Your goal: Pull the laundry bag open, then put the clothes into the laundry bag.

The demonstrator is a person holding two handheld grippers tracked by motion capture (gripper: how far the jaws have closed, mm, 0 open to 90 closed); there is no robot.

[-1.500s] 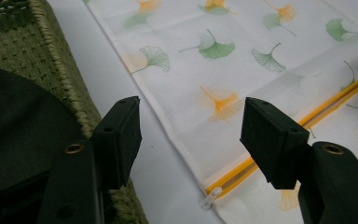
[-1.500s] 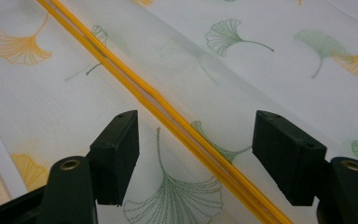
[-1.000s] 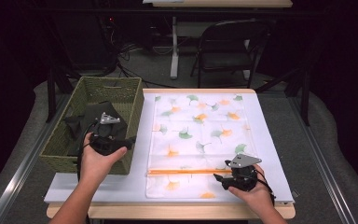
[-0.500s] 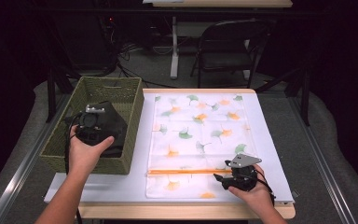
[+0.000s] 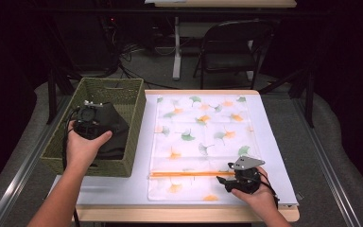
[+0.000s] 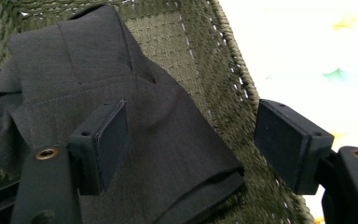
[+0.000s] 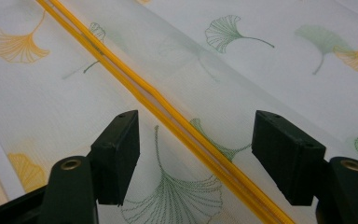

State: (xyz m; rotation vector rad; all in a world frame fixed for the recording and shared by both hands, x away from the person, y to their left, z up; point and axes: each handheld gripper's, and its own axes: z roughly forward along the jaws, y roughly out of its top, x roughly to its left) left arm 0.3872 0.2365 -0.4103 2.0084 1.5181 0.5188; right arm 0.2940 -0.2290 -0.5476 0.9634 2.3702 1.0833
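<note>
Gripper [image 5: 228, 181] on white table [image 5: 123, 189] (dark room)

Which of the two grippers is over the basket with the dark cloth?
The left gripper: it hangs open above the dark cloth in the green basket. The right gripper is over the leaf-patterned bag.

1. Left gripper [image 5: 87, 124]: black boxy body, black cable looped beside it.
2. Right gripper [image 5: 221, 180]: black body, grey three-cornered plate [image 5: 245, 163] on top, black cable at wrist.
3. Jaws were matte black and blocky, with flat pads [image 6: 112, 140] and brass-ringed screw holes [image 7: 70, 164].
4. Forearms were bare, no sleeves visible.
</note>
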